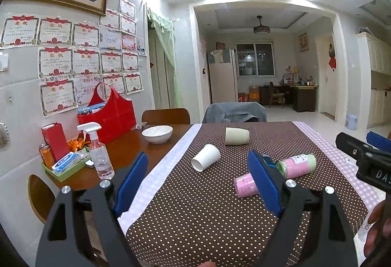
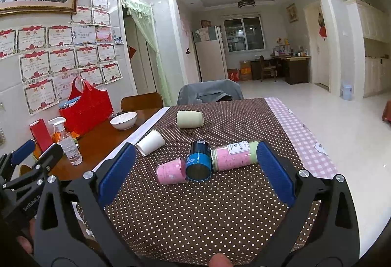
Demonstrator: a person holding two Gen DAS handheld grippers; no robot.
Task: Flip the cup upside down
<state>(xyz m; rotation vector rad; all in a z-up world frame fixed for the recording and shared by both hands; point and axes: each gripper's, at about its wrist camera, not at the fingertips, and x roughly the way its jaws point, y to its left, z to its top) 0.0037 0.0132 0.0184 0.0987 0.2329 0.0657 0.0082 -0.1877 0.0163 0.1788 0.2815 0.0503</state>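
Note:
Several cups lie on their sides on the brown dotted cloth (image 2: 195,213). A white paper cup (image 2: 150,142) (image 1: 205,157) lies at the left. A cream cup (image 2: 190,119) (image 1: 237,136) lies farther back. A short pink cup (image 2: 171,171) (image 1: 244,185), a blue cup (image 2: 198,164) and a tall pink-and-green cup (image 2: 234,155) (image 1: 297,165) lie together nearer me. My right gripper (image 2: 195,171) is open, held above the cloth short of that cluster. My left gripper (image 1: 199,184) is open and empty, above the cloth short of the white cup.
A wooden table (image 1: 127,152) at the left holds a white bowl (image 1: 157,133), a spray bottle (image 1: 99,152), a red bag (image 1: 110,115) and a green tray of small items (image 1: 63,164). Chairs (image 2: 210,92) stand behind the table. A pink checked cloth (image 2: 303,135) covers the right edge.

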